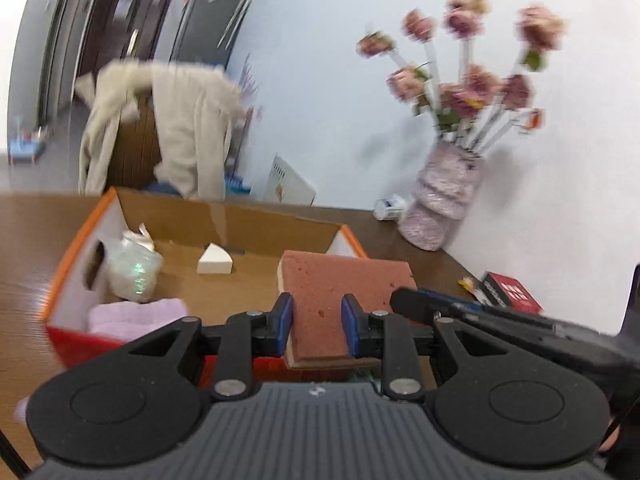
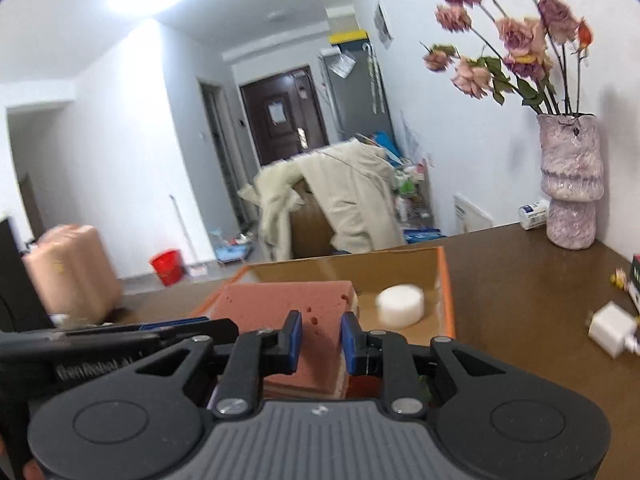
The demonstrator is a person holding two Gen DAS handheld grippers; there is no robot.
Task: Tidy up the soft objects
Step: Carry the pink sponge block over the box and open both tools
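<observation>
Left gripper (image 1: 317,326) and right gripper (image 2: 320,338), both angled down, each pinch the pink sponge (image 1: 340,292) with narrow jaws, holding it above the cardboard box (image 1: 248,220) on the bench (image 2: 520,280). Inside the box: white wedge sponge (image 1: 215,261), round white sponge (image 2: 400,305), clear bag (image 1: 134,270), pink towel (image 1: 136,316).

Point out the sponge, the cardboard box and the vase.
sponge (image 1: 344,280): left wrist view, pink top face.
cardboard box (image 1: 256,216): left wrist view, inner far wall.
vase (image 2: 570,184): right wrist view, mid body.
</observation>
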